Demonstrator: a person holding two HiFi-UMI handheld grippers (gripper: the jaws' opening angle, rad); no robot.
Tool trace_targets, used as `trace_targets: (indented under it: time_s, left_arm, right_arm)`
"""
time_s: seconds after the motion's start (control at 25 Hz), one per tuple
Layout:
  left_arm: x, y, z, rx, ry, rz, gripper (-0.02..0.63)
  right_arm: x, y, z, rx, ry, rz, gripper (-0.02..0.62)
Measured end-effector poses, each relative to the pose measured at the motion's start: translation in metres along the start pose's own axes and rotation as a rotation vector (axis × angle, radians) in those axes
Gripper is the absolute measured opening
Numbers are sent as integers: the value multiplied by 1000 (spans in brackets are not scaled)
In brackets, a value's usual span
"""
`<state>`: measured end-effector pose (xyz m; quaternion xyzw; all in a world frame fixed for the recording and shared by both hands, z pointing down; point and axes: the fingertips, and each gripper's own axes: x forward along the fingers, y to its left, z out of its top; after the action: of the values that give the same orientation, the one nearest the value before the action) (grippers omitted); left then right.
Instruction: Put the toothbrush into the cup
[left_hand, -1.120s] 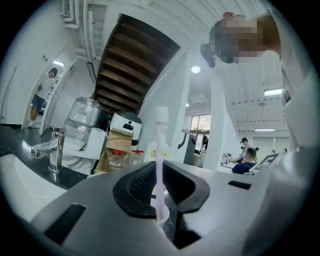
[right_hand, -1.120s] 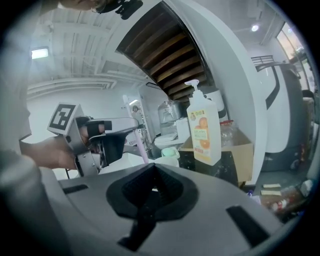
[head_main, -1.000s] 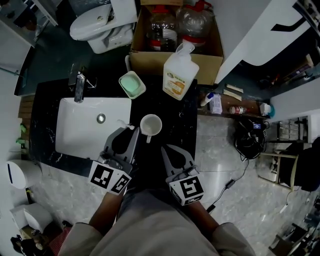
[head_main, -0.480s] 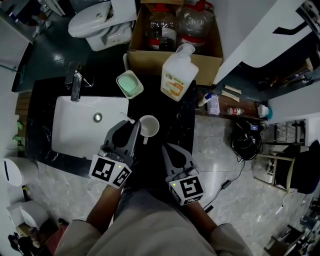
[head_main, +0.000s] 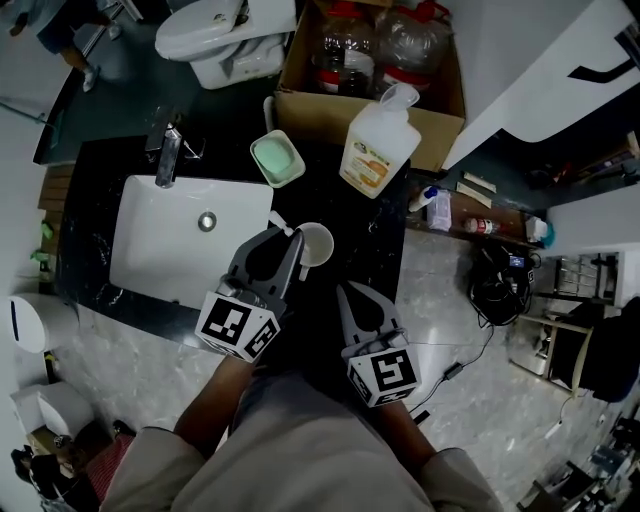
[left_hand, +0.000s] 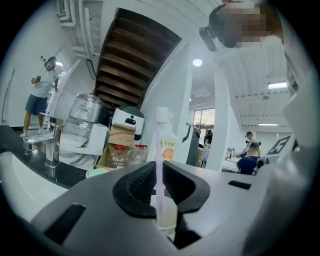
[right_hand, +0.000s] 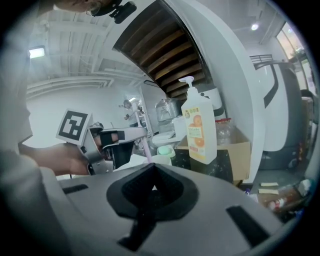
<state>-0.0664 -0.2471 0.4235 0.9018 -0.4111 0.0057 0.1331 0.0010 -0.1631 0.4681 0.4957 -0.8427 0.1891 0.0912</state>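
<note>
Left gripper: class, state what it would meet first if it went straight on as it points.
The left gripper would probably meet the white cup first, just beyond the toothbrush it grips; depth is uncertain.

We stand at a black stone tabletop (head_main: 365, 235) with a white sink (head_main: 150, 255) set into its left part and a chrome faucet (head_main: 168, 160) at the far edge. Beyond it, at the far left, is a white toilet (head_main: 215, 35), and to its right a cardboard box (head_main: 310, 115). The floor (head_main: 450, 300) is pale grey marble, with tangled cables (head_main: 495, 280) on the right. Overhead we see a staircase (left_hand: 130, 65) with dark wooden treads and a lit round ceiling lamp (left_hand: 197, 62).
</note>
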Motion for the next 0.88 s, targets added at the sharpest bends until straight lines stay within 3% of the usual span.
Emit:
trace_targets:
  time_s: [0.88]
  left_arm:
    - [11, 10, -40, 6, 66, 21, 46]
  right_arm:
    - [-1, -8, -5, 7, 21, -23, 6]
